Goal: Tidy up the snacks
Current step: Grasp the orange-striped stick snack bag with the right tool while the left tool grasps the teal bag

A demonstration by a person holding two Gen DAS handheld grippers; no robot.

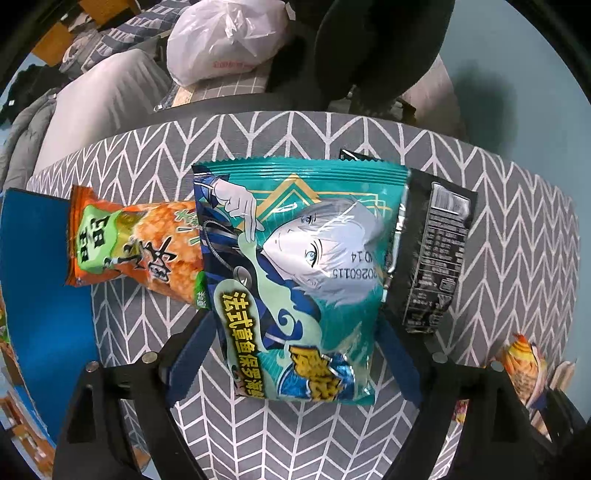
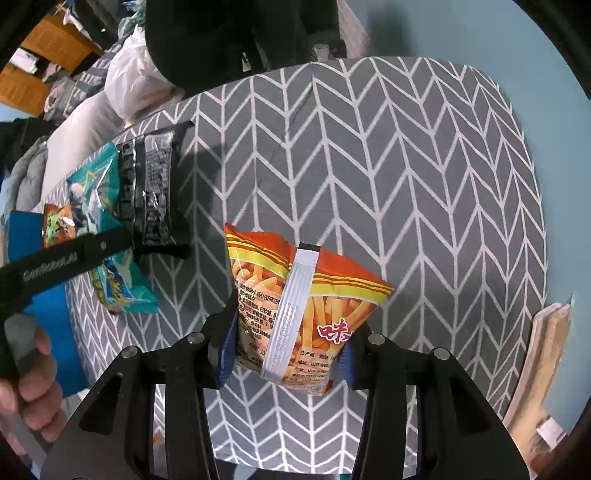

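Note:
My left gripper [image 1: 291, 332] is shut on a teal anime-print snack bag [image 1: 295, 266], its blue pads pressing both sides of the bag above the grey chevron tablecloth [image 1: 295, 140]. An orange-green snack bag [image 1: 136, 243] lies to its left and a black snack bag [image 1: 432, 251] to its right, both partly under the teal bag. My right gripper [image 2: 286, 350] is shut on an orange fries-print snack bag [image 2: 295, 302], back side up, over the tablecloth [image 2: 406, 184]. The left gripper [image 2: 74, 254], teal bag [image 2: 107, 206] and black bag [image 2: 151, 192] show at the left of the right wrist view.
A blue box [image 1: 40, 295] sits at the table's left edge. A white plastic bag [image 1: 225, 37] and grey bedding [image 1: 92, 107] lie beyond the table. A dark chair [image 2: 236, 33] stands behind it. A wooden piece [image 2: 543, 369] is at the right.

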